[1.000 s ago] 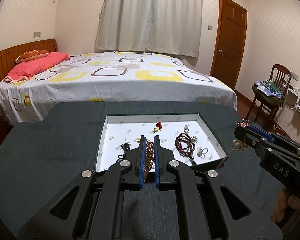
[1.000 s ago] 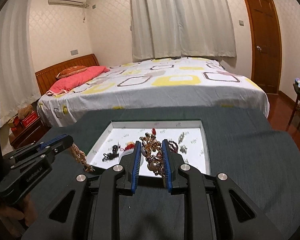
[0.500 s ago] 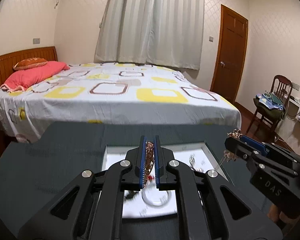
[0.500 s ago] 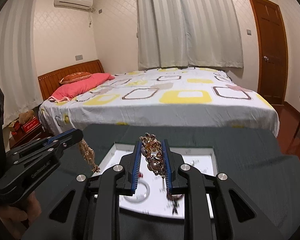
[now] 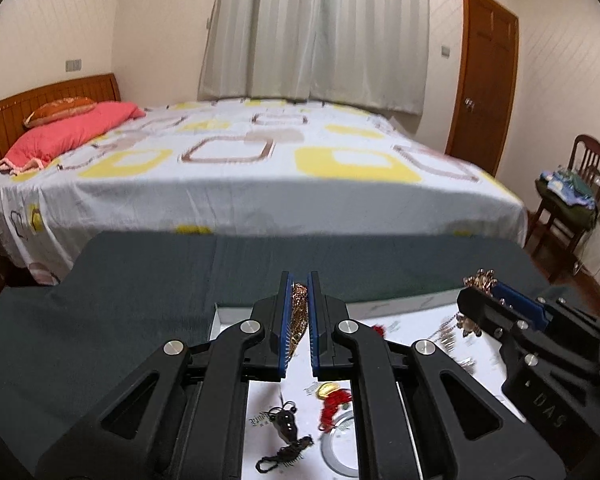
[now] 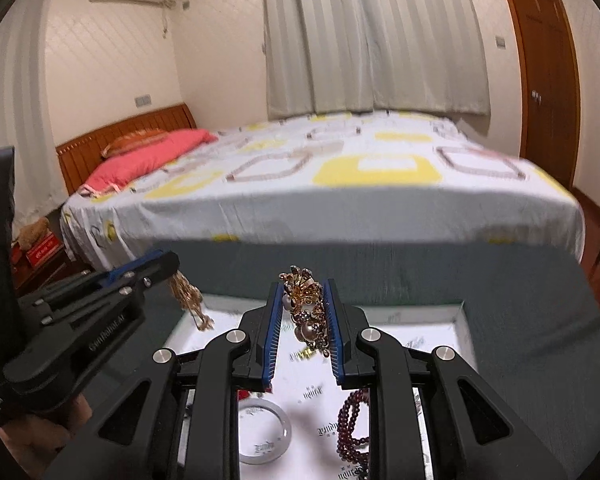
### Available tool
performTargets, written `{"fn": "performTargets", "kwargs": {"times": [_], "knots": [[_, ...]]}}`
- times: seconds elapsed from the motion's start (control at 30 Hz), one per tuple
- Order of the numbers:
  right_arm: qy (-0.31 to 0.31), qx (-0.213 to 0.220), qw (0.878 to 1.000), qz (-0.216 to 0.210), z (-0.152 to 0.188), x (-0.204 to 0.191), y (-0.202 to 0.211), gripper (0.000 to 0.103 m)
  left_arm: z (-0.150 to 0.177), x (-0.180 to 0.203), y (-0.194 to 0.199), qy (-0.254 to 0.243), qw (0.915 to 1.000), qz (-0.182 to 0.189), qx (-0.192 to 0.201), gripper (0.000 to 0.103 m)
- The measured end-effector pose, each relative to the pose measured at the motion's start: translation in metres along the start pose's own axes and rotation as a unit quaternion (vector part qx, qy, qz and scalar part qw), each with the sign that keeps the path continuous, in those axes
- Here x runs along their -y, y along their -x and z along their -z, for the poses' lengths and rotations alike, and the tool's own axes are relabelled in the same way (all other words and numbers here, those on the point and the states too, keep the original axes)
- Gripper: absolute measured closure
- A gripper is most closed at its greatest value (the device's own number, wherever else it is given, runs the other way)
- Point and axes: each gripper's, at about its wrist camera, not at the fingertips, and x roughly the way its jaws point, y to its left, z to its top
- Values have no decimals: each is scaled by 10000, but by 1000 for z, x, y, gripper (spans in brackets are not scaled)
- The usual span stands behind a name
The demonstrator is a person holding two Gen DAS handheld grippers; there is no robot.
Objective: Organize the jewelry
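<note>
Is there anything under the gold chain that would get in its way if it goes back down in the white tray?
Partly. Below the gold chain in the left gripper, the white tray holds a black ornament, red beads and a pale bangle.

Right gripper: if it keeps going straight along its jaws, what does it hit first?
Probably nothing close. The right gripper, shut on a gold and pearl jewelry piece, points over the white tray's far rim and the dark grey tablecloth. First in line looks like the white and yellow bedspread; depth is unclear.
</note>
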Motion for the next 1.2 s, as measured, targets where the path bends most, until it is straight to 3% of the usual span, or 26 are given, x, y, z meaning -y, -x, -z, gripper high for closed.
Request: {"fn": "performTargets", "kwargs": {"times": [0.4,0.83,0.9,0.97,1.03,1.2], "knots": [[-107,-749,9970,173,26,10,-54,81,26,-12,-57,22,9970,-92,-774,95],[-29,-997,9947,264,24,7,-67,79,34,-15,-72,68,9939,-194,-1082,95],[-27,-990,9947,289,24,6,-67,77,34,-16,-73,82,9936,-206,-1105,95],[-53,-955,9949,307,24,7,-65,61,34,-15,-73,82,9935,-234,-1109,94],[-55,-893,9955,325,24,8,-63,55,35,-15,-73,50,9936,-237,-1104,92],[-53,-882,9954,367,25,10,-62,52,34,-13,-69,1,9945,-304,-1004,61]]}}
